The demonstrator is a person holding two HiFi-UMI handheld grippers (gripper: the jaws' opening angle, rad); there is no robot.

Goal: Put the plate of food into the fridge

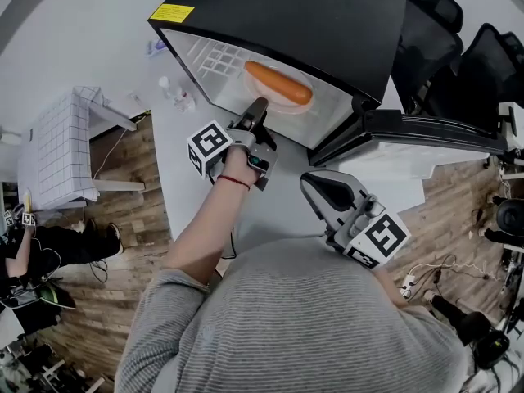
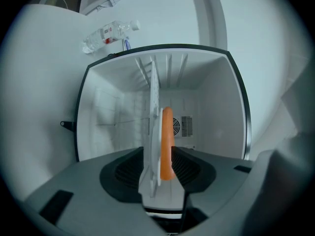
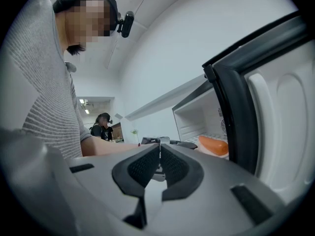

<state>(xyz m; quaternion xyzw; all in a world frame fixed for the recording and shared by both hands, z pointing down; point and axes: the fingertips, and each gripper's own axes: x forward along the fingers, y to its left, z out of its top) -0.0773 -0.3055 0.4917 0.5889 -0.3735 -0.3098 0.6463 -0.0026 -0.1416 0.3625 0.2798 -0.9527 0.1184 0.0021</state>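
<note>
One plate (image 2: 153,132) with one orange piece of food (image 1: 278,83) sits inside the one fridge (image 1: 327,23). The left claw (image 1: 259,105), at the fridge's mouth, stands open around the plate's rim. The right claw (image 3: 159,151), outside the fridge, is closed on nothing.

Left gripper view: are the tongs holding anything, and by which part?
Nothing is held. The left tongs stand open around the rim of the plate, not gripping it; it lies inside the fridge. The right tongs are shut, empty.
</note>
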